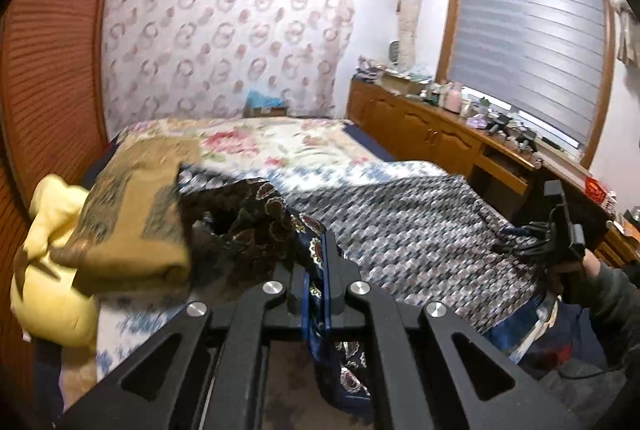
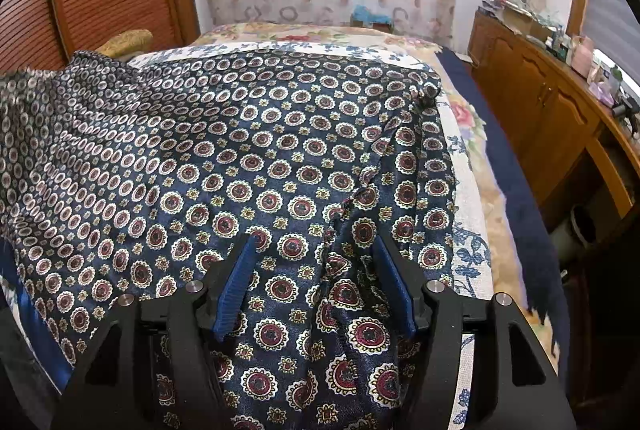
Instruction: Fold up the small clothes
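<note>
Navy medallion-print garment lying on bed, one edge being lifted.
The wide floral-covered bed (image 2: 472, 133) is carrying the navy satin garment with red-and-white medallions (image 2: 248, 157), which is spreading toward its near right edge. The left gripper (image 1: 316, 270) is clamping a fold of it tight; the right gripper (image 2: 320, 282) is standing open, pads apart over the cloth.

The navy garment (image 2: 248, 157), satin-shiny and patterned with red-and-white medallions, lies spread over the bed (image 2: 468, 133). Its left side rises off the bed in a taut slope, and a seam wrinkles its near right part.
</note>
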`<action>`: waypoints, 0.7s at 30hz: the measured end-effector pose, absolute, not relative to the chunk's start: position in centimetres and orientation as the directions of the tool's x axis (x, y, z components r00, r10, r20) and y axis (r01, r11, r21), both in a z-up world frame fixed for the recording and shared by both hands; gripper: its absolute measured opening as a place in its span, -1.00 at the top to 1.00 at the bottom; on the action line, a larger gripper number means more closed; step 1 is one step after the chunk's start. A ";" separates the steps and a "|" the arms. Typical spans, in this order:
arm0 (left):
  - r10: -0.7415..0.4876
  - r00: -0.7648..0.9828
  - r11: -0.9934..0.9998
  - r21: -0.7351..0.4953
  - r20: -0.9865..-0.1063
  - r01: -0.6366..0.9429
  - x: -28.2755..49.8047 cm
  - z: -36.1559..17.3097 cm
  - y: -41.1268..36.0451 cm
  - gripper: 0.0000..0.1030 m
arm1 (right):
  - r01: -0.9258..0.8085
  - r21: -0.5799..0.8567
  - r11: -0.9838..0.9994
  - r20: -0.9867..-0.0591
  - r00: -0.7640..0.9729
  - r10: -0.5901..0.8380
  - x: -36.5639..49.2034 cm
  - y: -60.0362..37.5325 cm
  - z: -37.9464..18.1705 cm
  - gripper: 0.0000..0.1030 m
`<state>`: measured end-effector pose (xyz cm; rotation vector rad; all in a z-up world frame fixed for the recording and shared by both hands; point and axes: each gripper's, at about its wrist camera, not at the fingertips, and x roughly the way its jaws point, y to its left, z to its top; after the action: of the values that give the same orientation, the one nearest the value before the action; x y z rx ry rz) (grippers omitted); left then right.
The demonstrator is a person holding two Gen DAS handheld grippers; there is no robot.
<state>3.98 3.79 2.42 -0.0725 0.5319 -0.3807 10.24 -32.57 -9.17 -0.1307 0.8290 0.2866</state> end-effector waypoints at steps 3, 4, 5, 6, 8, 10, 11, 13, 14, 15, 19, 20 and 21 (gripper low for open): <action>-0.398 0.788 0.916 -0.154 -0.469 0.371 4.6 3.4 2.3 0.98 | -0.310 -0.003 0.951 -0.745 0.635 0.205 10.3 -32.4 -9.2 -0.34; -0.412 0.783 0.909 -0.151 -0.466 0.389 5.0 3.7 1.5 0.98 | -0.312 -0.002 0.950 -0.745 0.634 0.207 10.3 -32.4 -9.2 -0.34; -0.418 0.780 0.906 -0.148 -0.466 0.397 5.2 3.9 1.2 0.98 | -0.314 0.003 0.950 -0.745 0.633 0.211 10.3 -32.4 -9.2 -0.35; -0.429 0.774 0.900 -0.144 -0.466 0.412 5.5 4.0 0.5 0.98 | -0.314 0.004 0.949 -0.745 0.632 0.212 10.3 -32.4 -9.2 -0.35; -0.446 0.764 0.890 -0.143 -0.465 0.433 5.8 4.3 -0.6 0.98 | -0.315 0.000 0.949 -0.745 0.633 0.210 10.3 -32.3 -9.2 -0.35; -0.465 0.753 0.879 -0.139 -0.465 0.457 6.2 4.6 -1.8 0.98 | -0.316 0.001 0.949 -0.745 0.633 0.211 10.3 -32.3 -9.2 -0.35; -0.473 0.749 0.874 -0.137 -0.464 0.467 6.4 4.8 -2.3 0.98 | -0.316 0.002 0.949 -0.745 0.632 0.212 10.3 -32.4 -9.2 -0.35; -0.493 0.735 0.861 -0.137 -0.465 0.491 6.8 5.2 -3.3 0.98 | -0.316 0.000 0.949 -0.745 0.633 0.211 10.2 -32.4 -9.3 -0.35; -0.503 0.727 0.853 -0.134 -0.466 0.504 7.0 5.4 -3.9 0.98 | -0.316 -0.002 0.949 -0.745 0.634 0.209 10.2 -32.3 -9.3 -0.35; -0.510 0.724 0.848 -0.130 -0.465 0.514 7.2 5.7 -4.3 0.98 | -0.313 -0.005 0.950 -0.744 0.635 0.206 10.2 -32.3 -9.3 -0.35; -0.550 0.698 0.815 -0.114 -0.458 0.568 7.6 7.0 -6.7 0.98 | -0.307 -0.025 0.951 -0.742 0.644 0.189 9.8 -32.1 -9.1 -0.31; -0.560 0.690 0.807 -0.111 -0.458 0.581 7.7 7.2 -7.3 0.98 | -0.303 -0.030 0.953 -0.741 0.646 0.182 9.6 -32.1 -8.9 -0.31; -0.569 0.683 0.797 -0.103 -0.458 0.595 7.8 7.5 -8.1 0.98 | -0.302 -0.024 0.953 -0.739 0.647 0.187 9.4 -32.3 -8.7 -0.30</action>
<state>7.79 -8.11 7.53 0.0555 0.4940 -0.6527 9.42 -32.29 -8.70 -0.1499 0.8220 0.2790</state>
